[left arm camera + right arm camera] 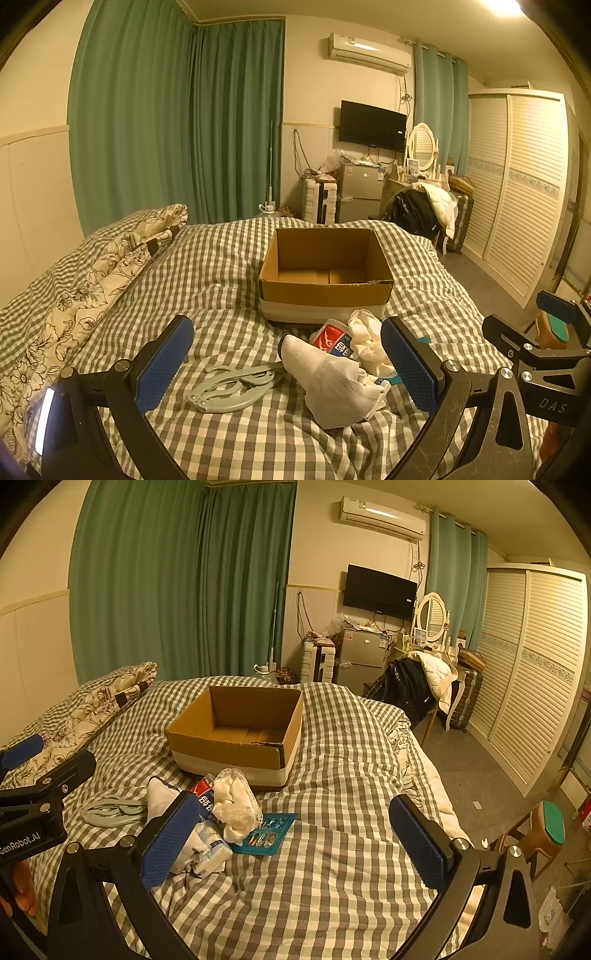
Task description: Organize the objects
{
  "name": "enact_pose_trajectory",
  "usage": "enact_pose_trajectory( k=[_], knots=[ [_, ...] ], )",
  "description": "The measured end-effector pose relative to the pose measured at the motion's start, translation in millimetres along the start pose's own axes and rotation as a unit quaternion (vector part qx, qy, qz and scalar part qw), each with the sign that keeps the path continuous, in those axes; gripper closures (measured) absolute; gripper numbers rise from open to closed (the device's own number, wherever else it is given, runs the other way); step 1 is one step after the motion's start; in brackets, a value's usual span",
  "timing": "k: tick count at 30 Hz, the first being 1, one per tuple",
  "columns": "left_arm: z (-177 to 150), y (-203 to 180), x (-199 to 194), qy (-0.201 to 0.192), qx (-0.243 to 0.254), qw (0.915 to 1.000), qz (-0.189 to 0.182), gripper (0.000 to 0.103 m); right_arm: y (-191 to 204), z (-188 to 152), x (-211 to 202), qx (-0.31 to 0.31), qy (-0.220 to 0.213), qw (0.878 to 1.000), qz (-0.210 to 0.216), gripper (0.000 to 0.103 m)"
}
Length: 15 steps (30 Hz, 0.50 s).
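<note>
An open cardboard box [325, 291] [236, 746] stands on the checked bed, nothing visible inside. In front of it lies a pile: a white sock [328, 380] [157, 795], pale green hangers [229, 387] [110, 808], a red and blue packet [334, 339] [205, 790], a lacy white cloth [369, 339] [236, 805], a tissue pack [210, 853] and a teal blister card [267, 834]. My left gripper [288, 365] is open and empty, hovering over the sock. My right gripper [295, 845] is open and empty, right of the pile.
A floral quilt [92, 280] lies along the bed's left side. The bed's right edge drops to the floor, where a stool [543, 830] stands. A chair with clothes [417, 686], a fridge and a wardrobe stand beyond the bed.
</note>
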<state>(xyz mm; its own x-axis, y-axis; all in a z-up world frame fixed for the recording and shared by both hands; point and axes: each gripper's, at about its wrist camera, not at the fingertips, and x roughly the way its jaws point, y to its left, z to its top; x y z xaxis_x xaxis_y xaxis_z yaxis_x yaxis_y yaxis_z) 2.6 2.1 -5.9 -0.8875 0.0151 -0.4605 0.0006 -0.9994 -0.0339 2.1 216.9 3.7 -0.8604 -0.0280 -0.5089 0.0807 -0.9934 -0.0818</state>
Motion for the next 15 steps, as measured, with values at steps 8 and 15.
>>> enact_pose_trajectory(
  k=[8,15],
  knots=[
    [-2.9,-2.4,0.0,0.001,0.000,1.0000,-0.001,0.000,0.0,-0.6,0.3,0.000,0.000,1.000,0.000,0.000],
    [-4.1,-4.3,0.2,0.002,0.001,1.0000,-0.001,0.000,0.1,-0.2,0.3,-0.001,0.000,1.000,0.000,0.000]
  ],
)
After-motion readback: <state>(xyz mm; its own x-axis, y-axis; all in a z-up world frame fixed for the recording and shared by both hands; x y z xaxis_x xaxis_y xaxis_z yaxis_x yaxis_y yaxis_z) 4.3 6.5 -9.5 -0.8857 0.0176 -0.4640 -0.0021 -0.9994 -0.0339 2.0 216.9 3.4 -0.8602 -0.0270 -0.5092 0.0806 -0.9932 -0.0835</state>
